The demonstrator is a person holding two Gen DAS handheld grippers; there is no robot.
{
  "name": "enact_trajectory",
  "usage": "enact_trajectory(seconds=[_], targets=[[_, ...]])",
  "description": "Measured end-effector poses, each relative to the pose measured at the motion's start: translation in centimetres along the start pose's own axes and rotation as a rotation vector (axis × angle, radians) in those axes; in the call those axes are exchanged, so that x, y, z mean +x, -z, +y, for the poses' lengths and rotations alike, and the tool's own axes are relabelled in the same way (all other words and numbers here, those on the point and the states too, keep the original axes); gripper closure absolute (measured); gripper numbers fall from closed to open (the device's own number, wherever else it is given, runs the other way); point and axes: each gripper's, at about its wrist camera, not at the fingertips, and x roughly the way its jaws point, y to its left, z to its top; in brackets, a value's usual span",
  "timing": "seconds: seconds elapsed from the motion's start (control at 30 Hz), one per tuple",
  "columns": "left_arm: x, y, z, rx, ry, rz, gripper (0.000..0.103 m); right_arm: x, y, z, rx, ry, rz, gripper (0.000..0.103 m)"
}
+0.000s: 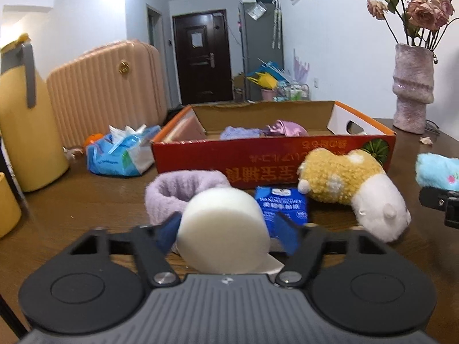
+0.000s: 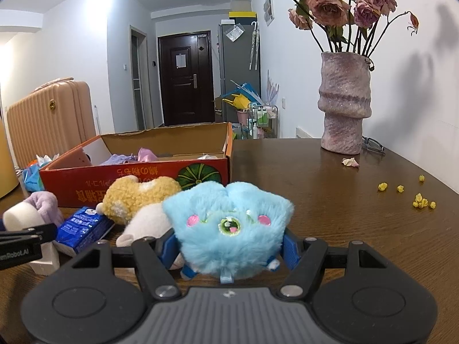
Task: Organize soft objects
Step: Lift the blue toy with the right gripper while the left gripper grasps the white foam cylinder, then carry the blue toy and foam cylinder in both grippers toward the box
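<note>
My left gripper (image 1: pixel 226 230) is shut on a white foam roll (image 1: pixel 223 226) held just above the table. My right gripper (image 2: pixel 229 246) is shut on a fluffy blue plush toy (image 2: pixel 229 226), which also shows at the right edge of the left wrist view (image 1: pixel 436 173). A red cardboard box (image 1: pixel 272 154) stands ahead, holding purple cloth items (image 1: pixel 266 130). In front of it lie a lilac knitted band (image 1: pixel 183 192), a blue tissue pack (image 1: pixel 284 203) and a yellow-and-white plush (image 1: pixel 350 183).
A pink vase (image 2: pixel 344 103) with dried roses stands at the table's back right, with petals (image 2: pixel 350 162) and yellow bits (image 2: pixel 418 197) near it. A blue plastic bag (image 1: pixel 120 154) lies left of the box. A pink suitcase (image 1: pixel 106 86) and a yellow container (image 1: pixel 25 120) stand at the left.
</note>
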Motion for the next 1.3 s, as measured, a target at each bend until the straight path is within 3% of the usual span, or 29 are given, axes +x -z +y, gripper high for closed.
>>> enact_trajectory(seconds=[0.83,1.3], targets=[[-3.6,0.0,-0.5,0.027,-0.004,-0.137,0.045,-2.3,-0.3,1.5,-0.044,0.001,-0.129,0.035],[-4.8,-1.7,0.5,-0.049,-0.012,-0.192,0.044,-3.4,-1.4,4.2,-0.063,-0.022,-0.248,0.035]])
